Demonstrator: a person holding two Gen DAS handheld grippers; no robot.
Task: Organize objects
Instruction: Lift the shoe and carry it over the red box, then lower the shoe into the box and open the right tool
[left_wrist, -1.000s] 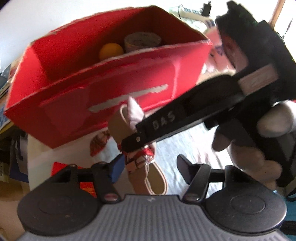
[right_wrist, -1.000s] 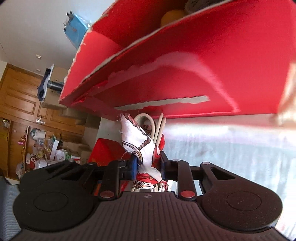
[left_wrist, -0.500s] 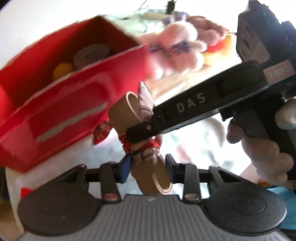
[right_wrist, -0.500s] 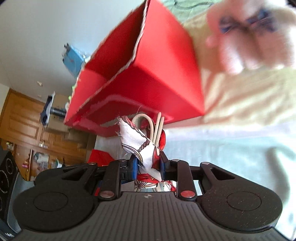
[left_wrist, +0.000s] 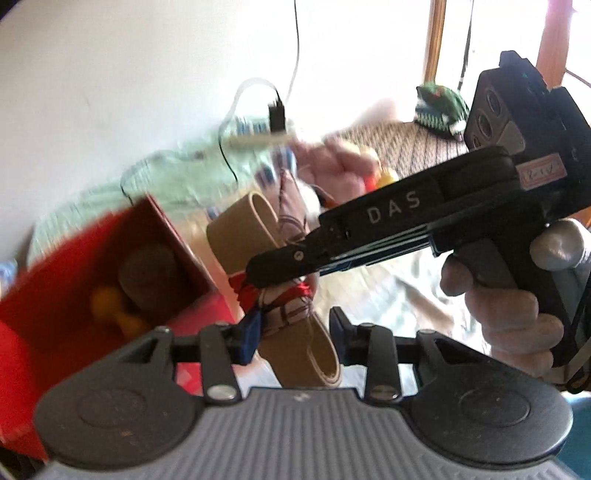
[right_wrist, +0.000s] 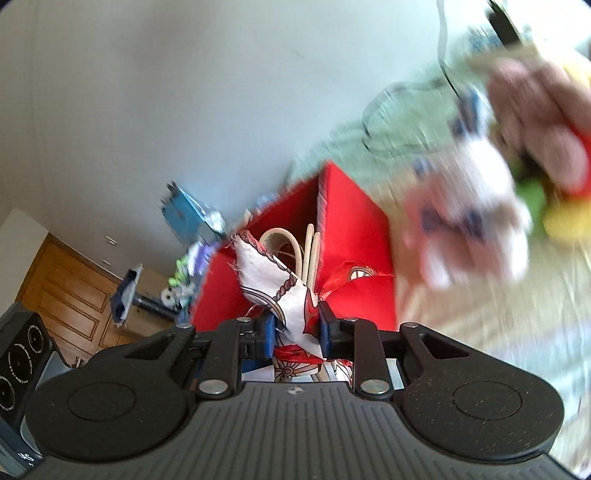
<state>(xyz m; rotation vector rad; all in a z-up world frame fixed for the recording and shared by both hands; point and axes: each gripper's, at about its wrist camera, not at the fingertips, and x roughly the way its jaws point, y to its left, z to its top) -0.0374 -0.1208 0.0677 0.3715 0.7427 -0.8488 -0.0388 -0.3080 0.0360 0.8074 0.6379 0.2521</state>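
A tan strap (left_wrist: 240, 225) bent into a loop has a white and red patterned cloth (right_wrist: 269, 269) tied around it. My right gripper (right_wrist: 295, 328) is shut on the cloth; in the left wrist view it reaches in from the right (left_wrist: 280, 280). My left gripper (left_wrist: 295, 332) is shut on the strap's lower end, just under the cloth knot. The bundle hangs in the air beside the open red box (left_wrist: 74, 277), which holds an orange toy (left_wrist: 107, 306) and a tape roll (left_wrist: 151, 273). In the right wrist view the red box (right_wrist: 351, 240) stands behind the cloth.
Pink and white plush toys (right_wrist: 469, 221) and yellow ones lie on the pale bedding (left_wrist: 177, 173) right of the box. A power strip (left_wrist: 258, 136) with cables sits by the wall. A hand (left_wrist: 509, 314) holds the right gripper. Wooden cupboards (right_wrist: 74, 291) stand far left.
My left gripper's fingers have drawn in onto the strap. Both grippers lifted and swung with the bundle, so the red box now lies lower and to the left, its inside showing.
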